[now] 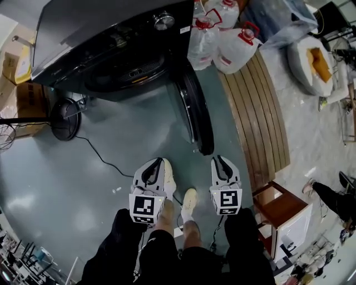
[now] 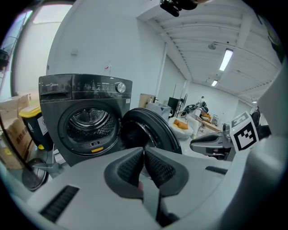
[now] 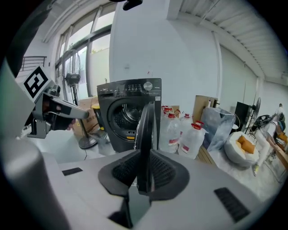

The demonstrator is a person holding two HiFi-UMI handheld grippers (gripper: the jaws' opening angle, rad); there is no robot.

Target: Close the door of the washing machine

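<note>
While the washing machine's [image 1: 94, 33] door [image 1: 196, 114] hangs swung wide open, edge-on ahead of me, my right gripper [image 1: 220, 161] sits low just short of its rim, jaws a narrow slit apart; my left gripper [image 1: 159, 164] beside it is closed, empty.

right gripper [image 3: 144, 157] — jaws slightly apart | door [image 3: 146, 126] edge-on, seen through gap

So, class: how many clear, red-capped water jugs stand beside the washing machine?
4 jugs, all right of the washing machine: front-left jug, front-right jug, rear-left jug, rear-right jug. More may be hidden behind them.
</note>
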